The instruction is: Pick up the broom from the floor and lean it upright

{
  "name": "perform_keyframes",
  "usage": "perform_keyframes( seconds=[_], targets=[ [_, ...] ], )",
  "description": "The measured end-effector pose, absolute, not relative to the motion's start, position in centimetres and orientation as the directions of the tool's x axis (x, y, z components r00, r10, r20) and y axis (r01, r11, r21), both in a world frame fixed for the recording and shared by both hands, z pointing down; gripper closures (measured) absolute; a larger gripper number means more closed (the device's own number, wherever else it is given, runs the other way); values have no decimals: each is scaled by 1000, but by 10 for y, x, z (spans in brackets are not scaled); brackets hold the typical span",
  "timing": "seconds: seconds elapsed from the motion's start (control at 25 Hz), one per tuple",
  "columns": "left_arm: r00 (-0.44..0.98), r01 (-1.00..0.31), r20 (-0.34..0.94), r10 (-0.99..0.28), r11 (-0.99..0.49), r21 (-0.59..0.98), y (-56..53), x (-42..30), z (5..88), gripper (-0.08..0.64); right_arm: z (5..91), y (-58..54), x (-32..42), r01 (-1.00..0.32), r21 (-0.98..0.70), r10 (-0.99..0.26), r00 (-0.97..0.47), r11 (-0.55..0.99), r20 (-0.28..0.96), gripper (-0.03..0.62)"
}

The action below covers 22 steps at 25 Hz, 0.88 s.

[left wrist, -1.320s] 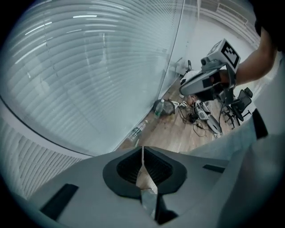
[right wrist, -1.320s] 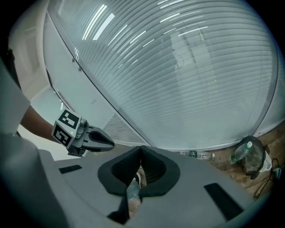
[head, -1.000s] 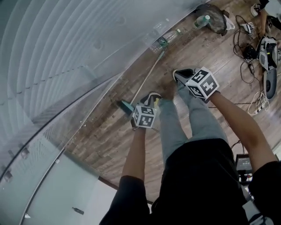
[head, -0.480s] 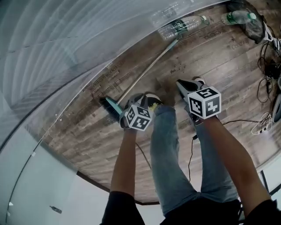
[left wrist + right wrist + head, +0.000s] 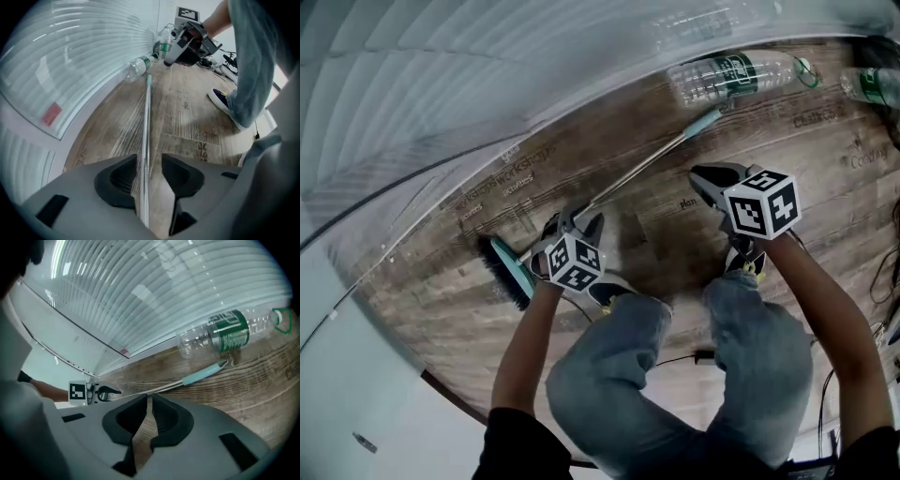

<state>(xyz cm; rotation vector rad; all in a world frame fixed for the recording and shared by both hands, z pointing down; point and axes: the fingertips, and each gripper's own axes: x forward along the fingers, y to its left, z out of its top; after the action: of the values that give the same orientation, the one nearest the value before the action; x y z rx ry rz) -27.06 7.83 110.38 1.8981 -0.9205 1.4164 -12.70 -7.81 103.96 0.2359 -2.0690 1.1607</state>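
A: Reaching for the broom [image 5: 642,167]? It lies flat on the floor [image 5: 661,239], brush [image 5: 508,274] at eight o'clock, tip at one.
B: Yes. Its handle [image 5: 146,140] sits ungripped inside the left gripper [image 5: 573,223], whose jaws have just been opening. The right gripper [image 5: 712,178] is clenched, empty. Squeeze next.

Bright, even light — soft shadows, strong fisheye warp at edges, slight blur.

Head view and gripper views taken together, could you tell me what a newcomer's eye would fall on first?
The broom lies flat on the wood floor along the glass wall, its teal tip beside a bottle. The left gripper straddles the shaft near the brush end, its jaws having just been opening and not clamped on it. The right gripper, shut and empty, hangs near the handle end.
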Motion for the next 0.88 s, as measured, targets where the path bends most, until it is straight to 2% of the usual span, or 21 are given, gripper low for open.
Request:
perform_keyframes(
  seconds=[0.04, 0.08, 0.28, 0.48, 0.64, 0.68, 0.76, 0.88],
  targets=[
    [211, -788, 966, -150, -611, 77, 78, -266, 1117, 364, 1054, -77, -124, -478, -684, 198, -721, 552, 664, 569],
    [221, -770, 968, -120, -631, 97, 78, -262, 1128, 345, 1066, -75, -123, -464, -705, 214, -734, 536, 645, 569],
    [205, -716, 978, -44, -688, 119, 71, -259, 1152, 343, 1095, -62, -134, -362, -779, 279, -788, 512, 549, 569],
    [239, -785, 970, -52, -598, 162, 62, -268, 1154, 463, 1103, -55, -142, -346, -802, 265, -816, 487, 513, 569],
    [241, -810, 965, -108, -569, 139, 62, -273, 1150, 468, 1093, -44, -147, -313, -820, 257, -843, 479, 472, 567],
    [238, -815, 964, -122, -565, 130, 64, -273, 1148, 468, 1091, -41, -147, -289, -822, 265, -850, 490, 456, 553],
    [240, -818, 959, -148, -563, 118, 63, -271, 1147, 468, 1092, -39, -143, -260, -826, 273, -858, 501, 436, 425],
    [262, -810, 948, -181, -575, 114, 63, -264, 1135, 468, 1089, -49, -140, -259, -826, 233, -879, 500, 416, 410]
  ],
)
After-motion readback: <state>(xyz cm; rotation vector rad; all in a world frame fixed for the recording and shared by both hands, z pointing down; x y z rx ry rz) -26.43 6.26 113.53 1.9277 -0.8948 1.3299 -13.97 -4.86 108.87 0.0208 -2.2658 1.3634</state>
